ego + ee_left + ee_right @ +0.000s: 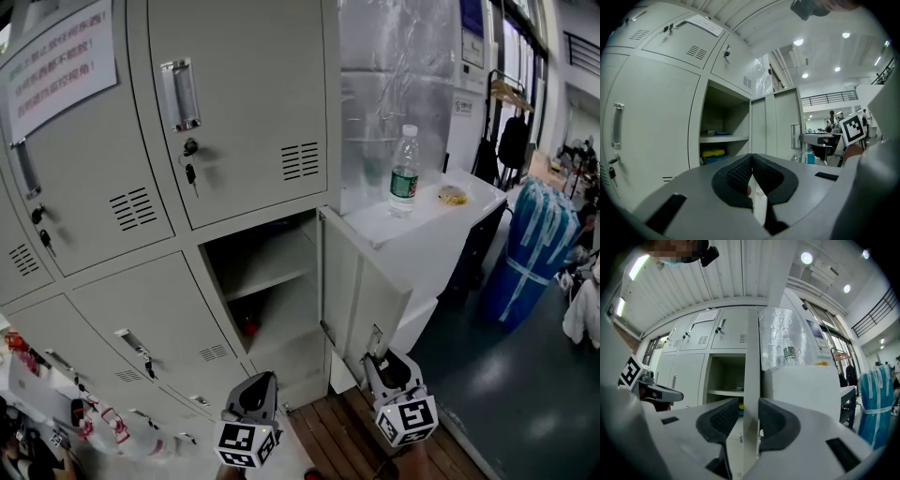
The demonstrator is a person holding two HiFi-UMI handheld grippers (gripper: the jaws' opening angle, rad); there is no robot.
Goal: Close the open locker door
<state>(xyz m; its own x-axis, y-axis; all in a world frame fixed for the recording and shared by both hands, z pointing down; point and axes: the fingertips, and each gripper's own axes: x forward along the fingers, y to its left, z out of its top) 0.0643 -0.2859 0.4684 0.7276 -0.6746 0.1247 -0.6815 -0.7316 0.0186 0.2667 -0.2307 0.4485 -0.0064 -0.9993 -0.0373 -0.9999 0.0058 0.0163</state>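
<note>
Grey sheet-steel lockers (122, 187) fill the left of the head view, and every place is given here from the open compartment (267, 272) in that bank. Below and slightly left of the compartment the left gripper (257, 381) is held. Its jaws are brought together at the tips with nothing between them, and it is kept apart from any door.

To the right of the compartment the locker door (361, 281) is swung outward on hinges at the compartment's right side. Its free edge, with the handle (375, 339), is turned toward the person, and its long axis is upright.

At that free edge, out in front and to the right of the compartment, the right gripper (377, 362) is found. In its own view the door is seen edge-on, straight ahead, standing between the parted jaws. The right pad is laid against the steel and a sliver of the compartment is visible past the left pad, so a full clamp is not shown.

The right gripper is judged the nearer of the two, and the edge is judged to need swinging leftward, back onto the compartment. Further right of the compartment a white table (422, 225) is set behind the door's outer face.
</note>
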